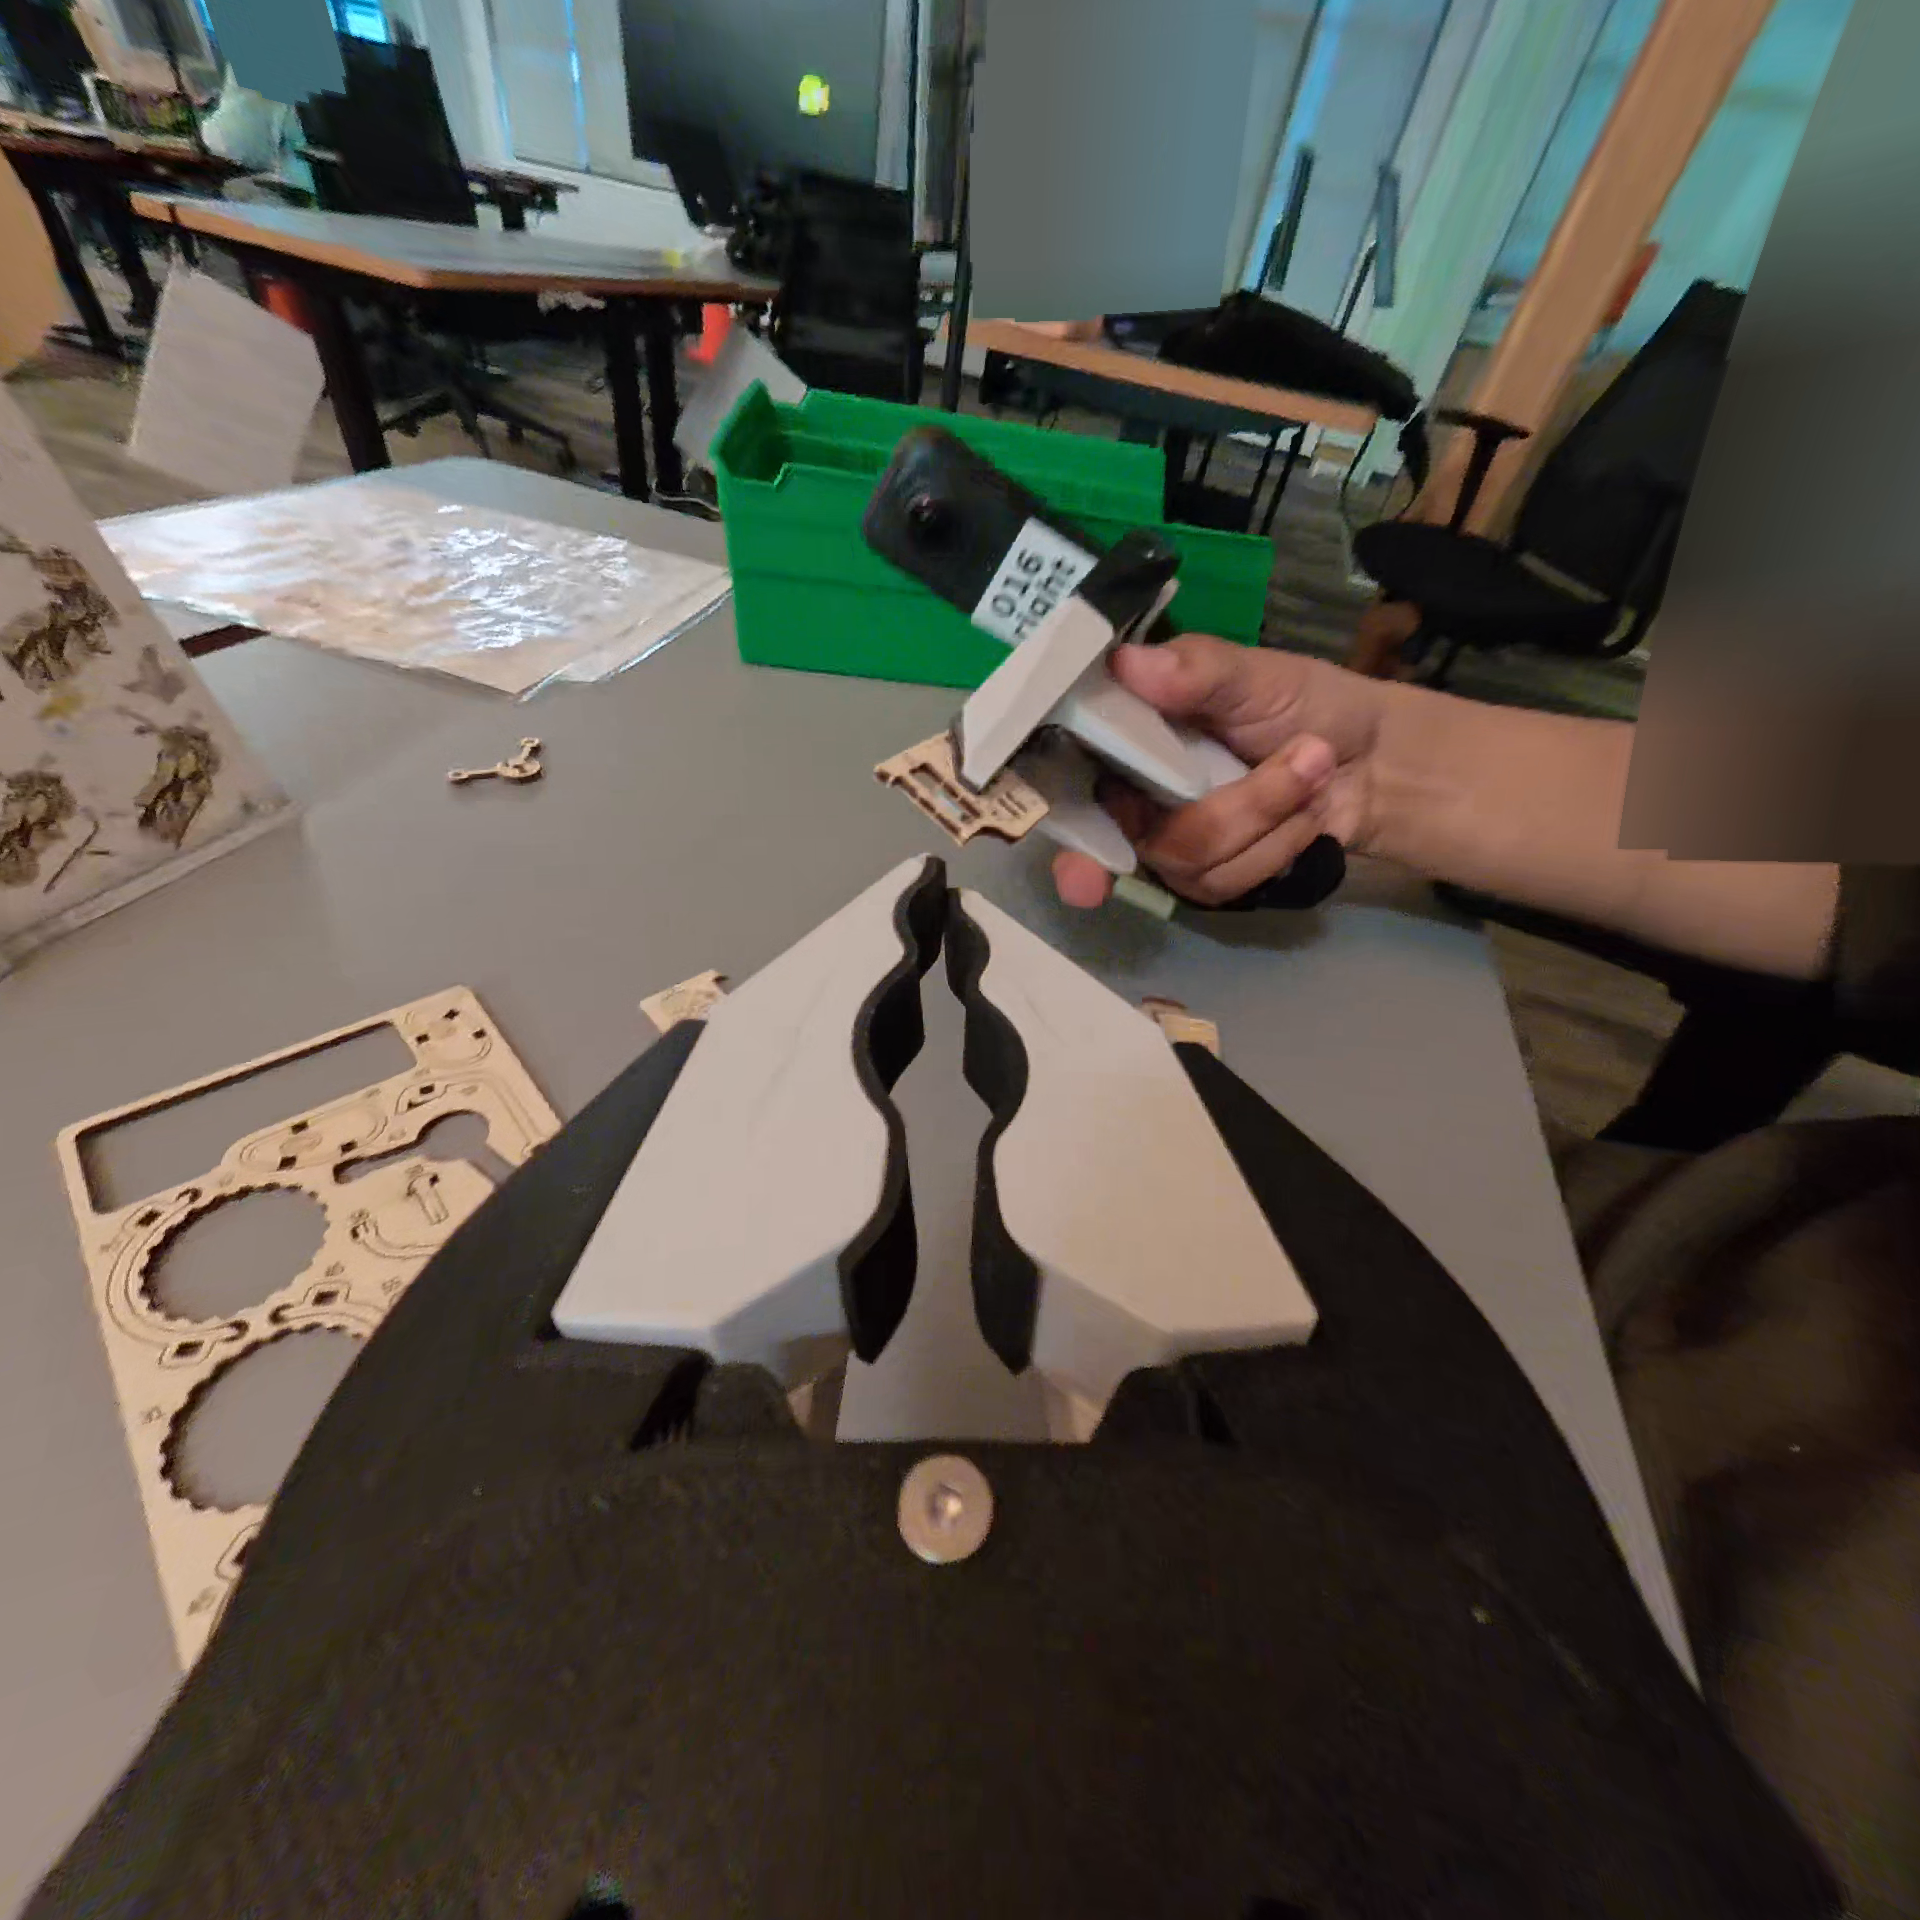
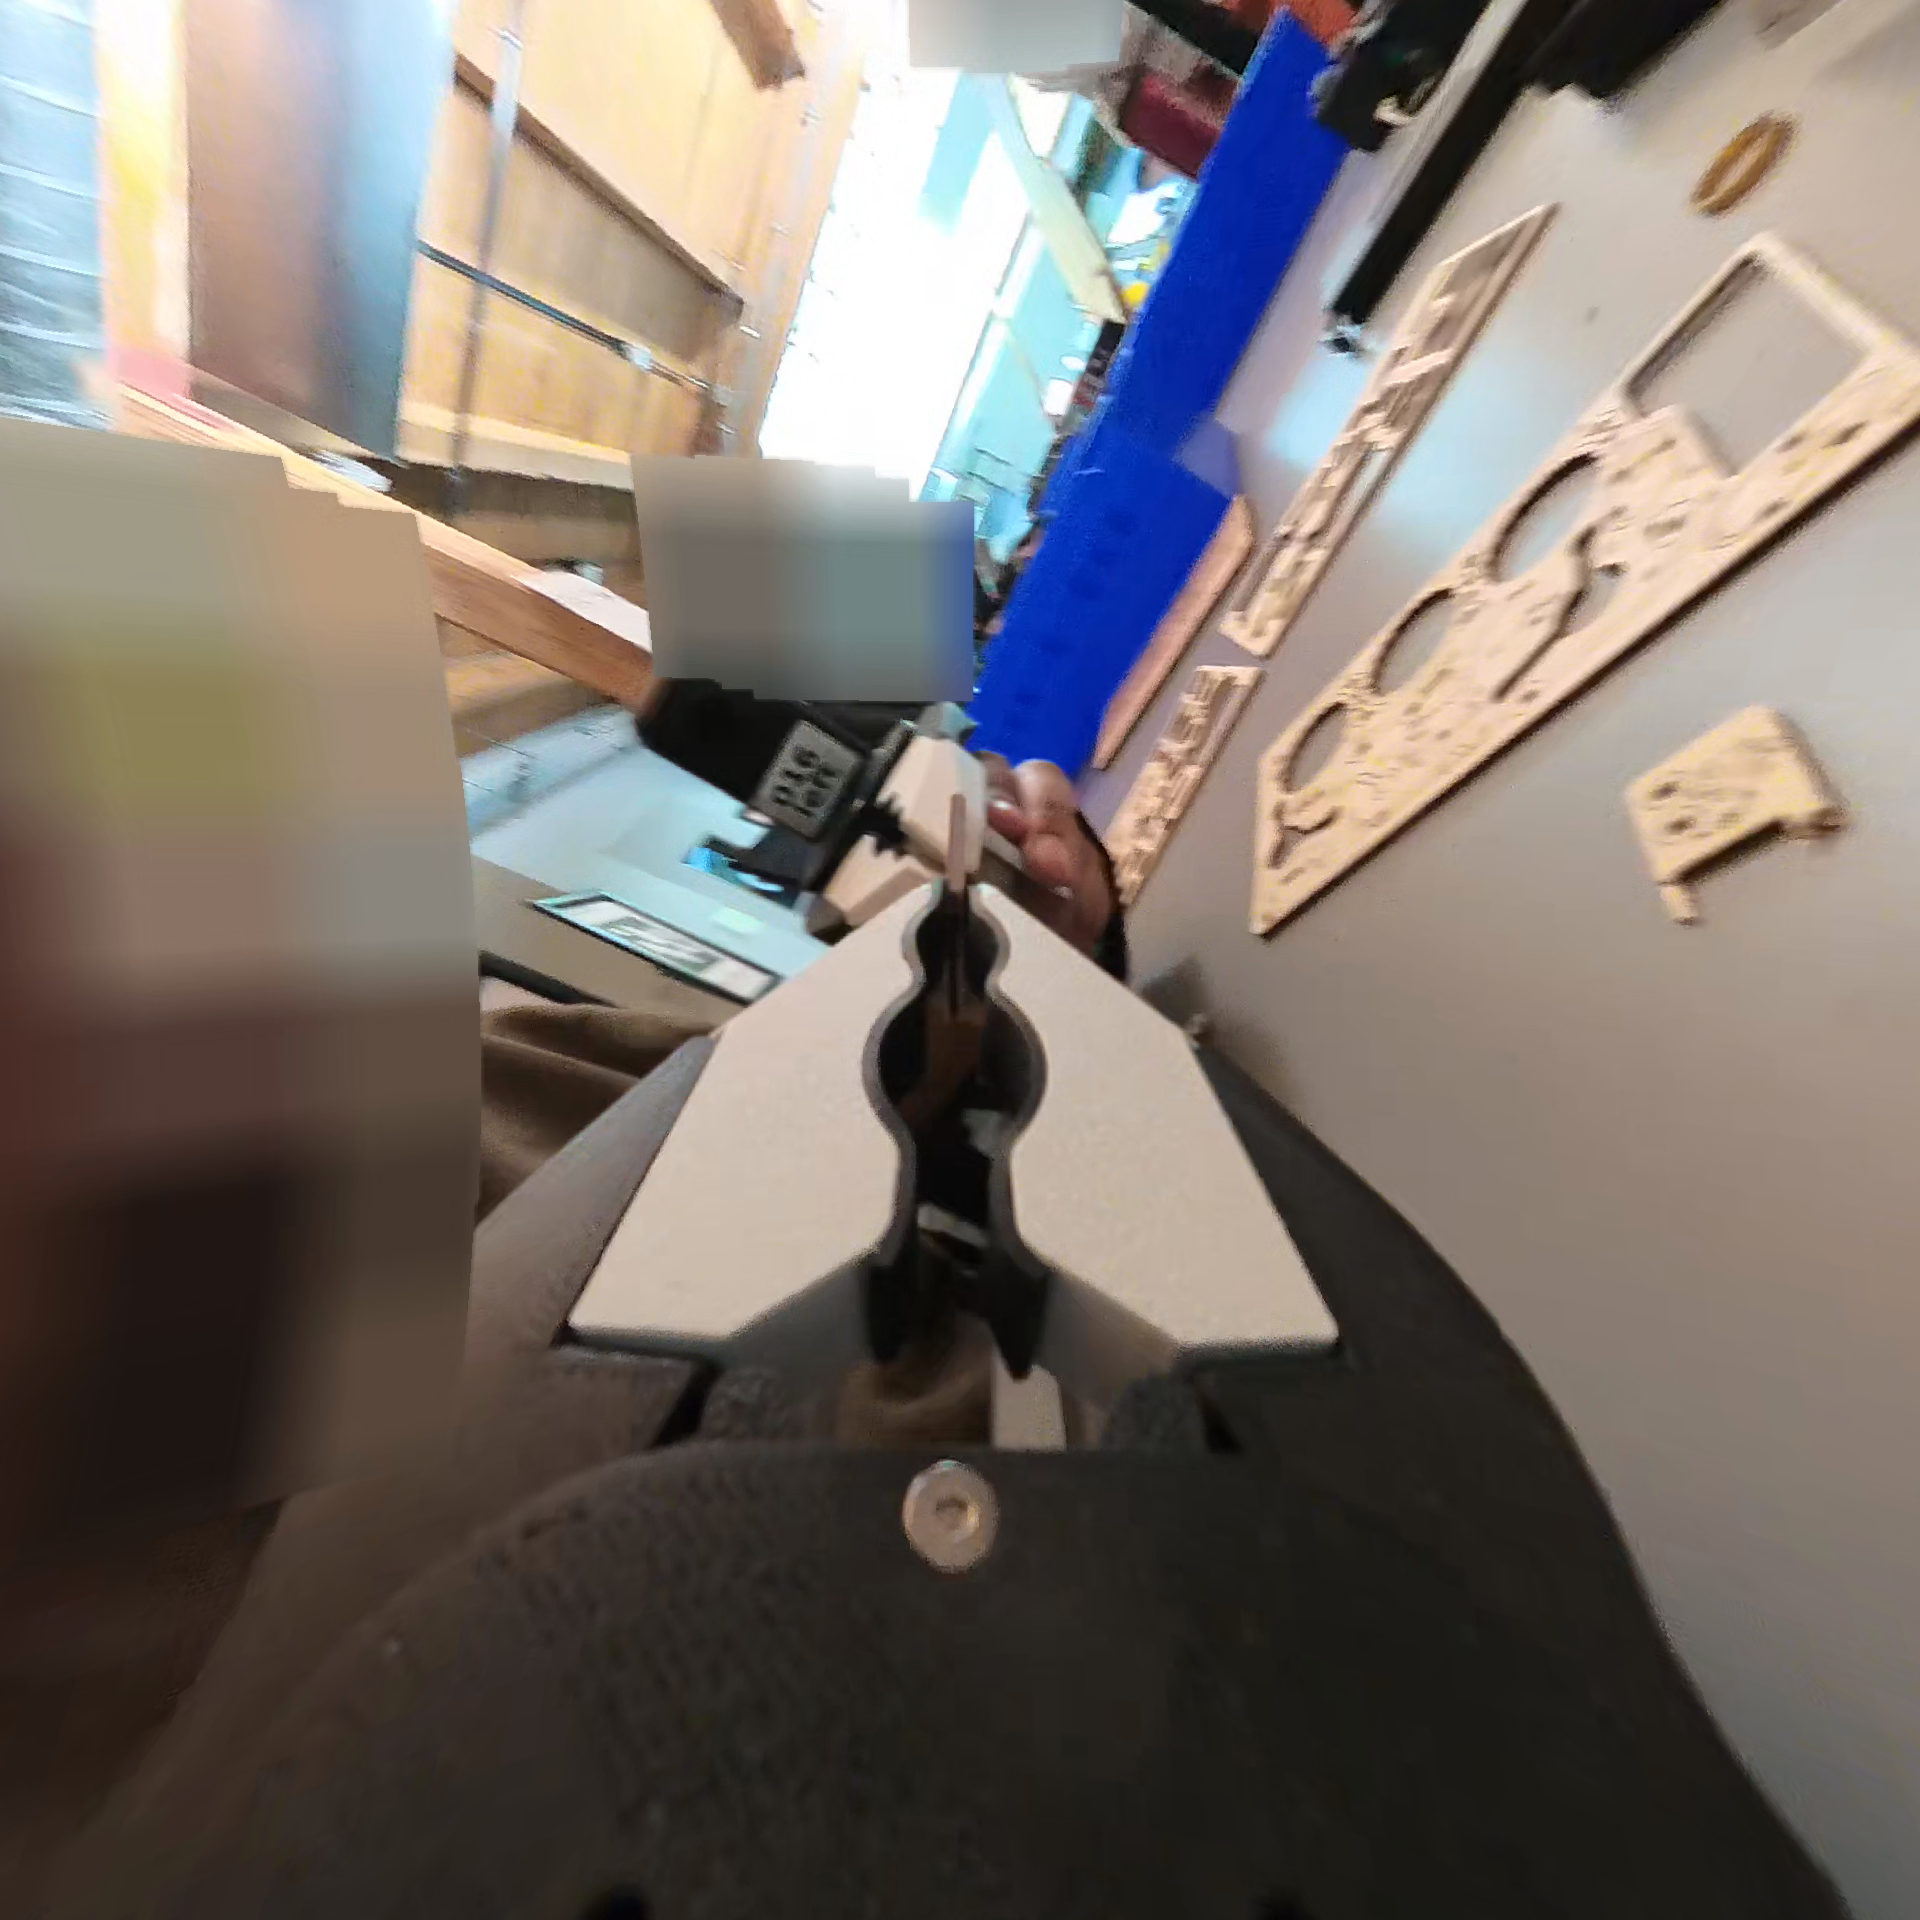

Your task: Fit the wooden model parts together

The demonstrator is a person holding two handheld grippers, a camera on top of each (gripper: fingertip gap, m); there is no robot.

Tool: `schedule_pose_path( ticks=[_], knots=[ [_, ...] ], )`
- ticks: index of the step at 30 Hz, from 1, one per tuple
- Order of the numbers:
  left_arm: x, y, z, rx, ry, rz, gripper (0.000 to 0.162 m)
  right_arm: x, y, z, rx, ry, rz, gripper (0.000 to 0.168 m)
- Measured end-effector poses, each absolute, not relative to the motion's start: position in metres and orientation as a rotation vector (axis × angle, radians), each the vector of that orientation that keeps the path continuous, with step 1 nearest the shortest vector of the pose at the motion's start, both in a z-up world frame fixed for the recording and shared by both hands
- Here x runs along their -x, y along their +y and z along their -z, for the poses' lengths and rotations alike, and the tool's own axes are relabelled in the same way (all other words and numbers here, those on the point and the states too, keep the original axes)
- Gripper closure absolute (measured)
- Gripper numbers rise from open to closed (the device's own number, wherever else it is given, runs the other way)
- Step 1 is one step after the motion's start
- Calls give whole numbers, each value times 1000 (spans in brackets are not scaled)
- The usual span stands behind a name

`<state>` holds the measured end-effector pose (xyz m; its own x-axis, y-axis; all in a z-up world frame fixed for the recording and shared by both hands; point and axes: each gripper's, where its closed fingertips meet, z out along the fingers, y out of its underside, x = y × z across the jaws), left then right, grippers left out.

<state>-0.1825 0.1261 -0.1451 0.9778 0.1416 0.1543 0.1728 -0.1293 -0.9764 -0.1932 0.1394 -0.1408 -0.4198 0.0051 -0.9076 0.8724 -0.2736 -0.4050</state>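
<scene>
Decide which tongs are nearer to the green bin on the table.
Right. The right tongs, shut on a flat wooden part, are raised just in front of the green bin; the left tongs sit farther back.

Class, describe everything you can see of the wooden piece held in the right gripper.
The wooden piece is a thin, flat, pale plywood plate with laser-cut slots and notched edges. The right gripper is shut on one edge and holds it above the grey table, tilted. In the right wrist view it shows edge-on, as a thin strip.
</scene>
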Motion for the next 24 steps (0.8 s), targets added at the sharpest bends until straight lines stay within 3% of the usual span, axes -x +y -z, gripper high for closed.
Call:
schedule_pose_path(
  ticks=[5, 11, 17, 19, 24],
  knots=[
    [191, 124, 157, 1740, -274, 5, 162, 199, 161, 161, -1269, 1573, 1753, 168],
    [207, 119, 166, 1758, -376, -9, 162, 187, 183, 216, -1499, 1864, 1438, 166],
    [224, 110, 159, 1661, -508, 70, 162, 191, 190, 229, -1583, 1881, 1382, 155],
    [229, 106, 155, 1618, -545, 99, 162, 193, 191, 225, -1576, 1901, 1415, 144],
    [235, 100, 149, 1548, -594, 143, 162, 208, 198, 204, -1615, 2110, 1565, 136]
  ],
)
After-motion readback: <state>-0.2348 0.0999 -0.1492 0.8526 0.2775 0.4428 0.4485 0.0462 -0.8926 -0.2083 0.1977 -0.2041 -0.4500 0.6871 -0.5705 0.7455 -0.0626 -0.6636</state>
